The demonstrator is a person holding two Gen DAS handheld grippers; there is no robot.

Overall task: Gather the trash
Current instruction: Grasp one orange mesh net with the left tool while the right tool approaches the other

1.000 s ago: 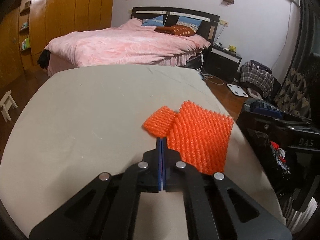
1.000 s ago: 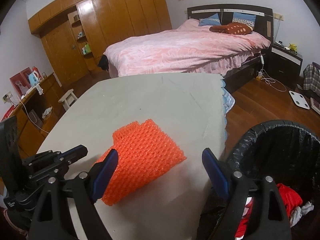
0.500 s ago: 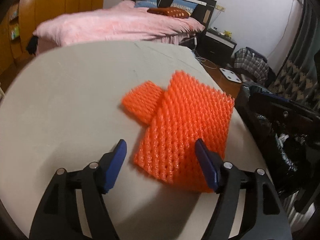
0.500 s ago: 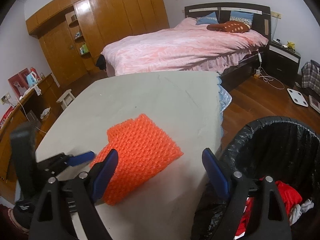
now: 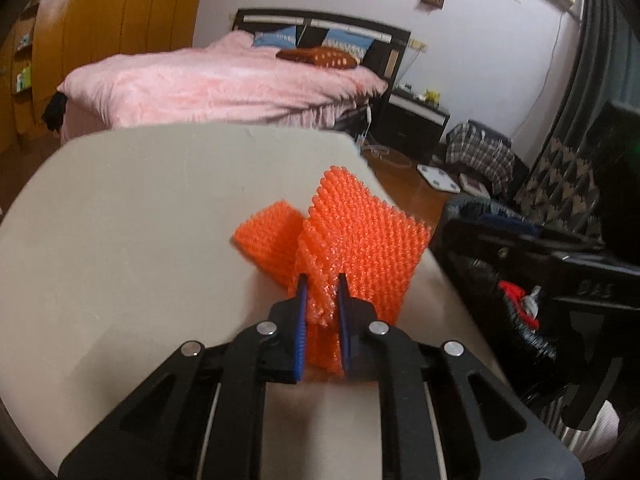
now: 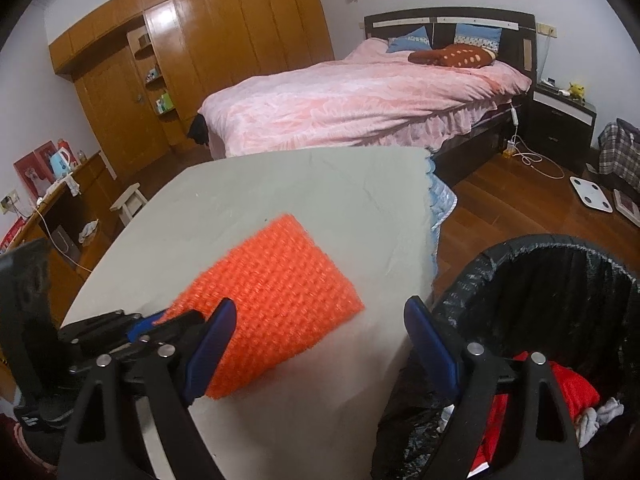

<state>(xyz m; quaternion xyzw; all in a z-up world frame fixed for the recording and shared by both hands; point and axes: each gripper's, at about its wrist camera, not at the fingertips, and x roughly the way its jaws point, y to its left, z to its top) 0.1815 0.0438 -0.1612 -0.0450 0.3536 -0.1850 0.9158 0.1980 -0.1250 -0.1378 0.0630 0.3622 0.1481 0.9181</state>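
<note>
A large orange foam net (image 5: 360, 240) lies near the right edge of the grey table (image 5: 120, 220), with a smaller orange net piece (image 5: 272, 236) touching its left side. My left gripper (image 5: 322, 292) has its jaws closing on the large net's near edge. The blue pads pinch the net, which is bunched up and raised between them. In the right wrist view the same net (image 6: 280, 280) spreads flat ahead of my right gripper (image 6: 320, 306). That gripper stands wide open and empty above the table's edge, with the left gripper (image 6: 160, 322) at its left.
A black-lined trash bin (image 6: 540, 240) with red and white scraps inside stands on the floor just right of the table (image 6: 320, 184). Beyond the table are a pink bed (image 6: 360, 104), wooden wardrobes, a nightstand and a floor scale.
The left gripper was shut and empty in front of the net, then opened wide around its near edge, and has now closed on it, bunching the net upward. The right gripper kept still.
</note>
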